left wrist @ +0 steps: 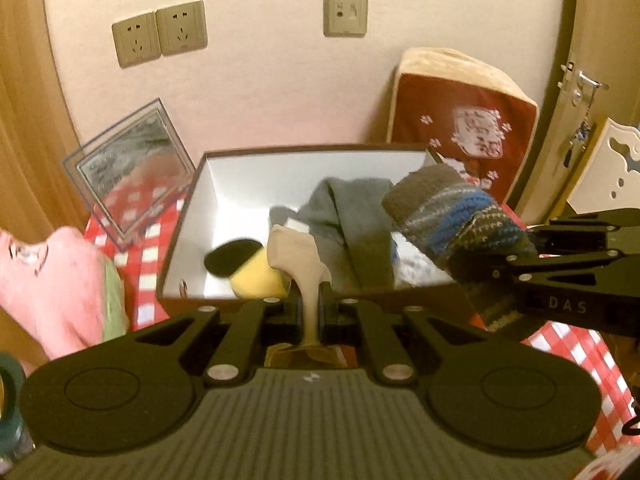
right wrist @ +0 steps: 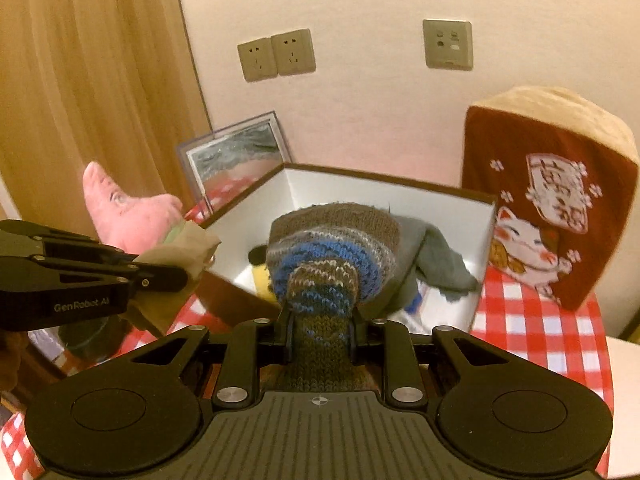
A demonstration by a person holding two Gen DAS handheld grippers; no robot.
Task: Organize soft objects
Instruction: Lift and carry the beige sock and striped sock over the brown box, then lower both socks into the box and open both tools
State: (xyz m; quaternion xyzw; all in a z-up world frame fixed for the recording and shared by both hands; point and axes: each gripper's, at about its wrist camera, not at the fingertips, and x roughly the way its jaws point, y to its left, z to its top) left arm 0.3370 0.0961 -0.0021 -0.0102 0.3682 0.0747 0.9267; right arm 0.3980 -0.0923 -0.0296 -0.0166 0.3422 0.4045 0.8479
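Left gripper [left wrist: 311, 307] pinches beige sock [left wrist: 298, 258]; right gripper [right wrist: 320, 326] clamps striped knit sock [right wrist: 328, 256], both above white-lined box [right wrist: 384, 188].

Each view is taken from just behind a gripper's fingers, angled down and forward towards the wall. The left wrist view is set close over the open box [left wrist: 188, 216], with the right gripper [left wrist: 532, 248] entering from the right. The right wrist view is set slightly further right; the box [right wrist: 482, 248], wall sockets [right wrist: 276, 60] and cushion [right wrist: 548, 200] are shared
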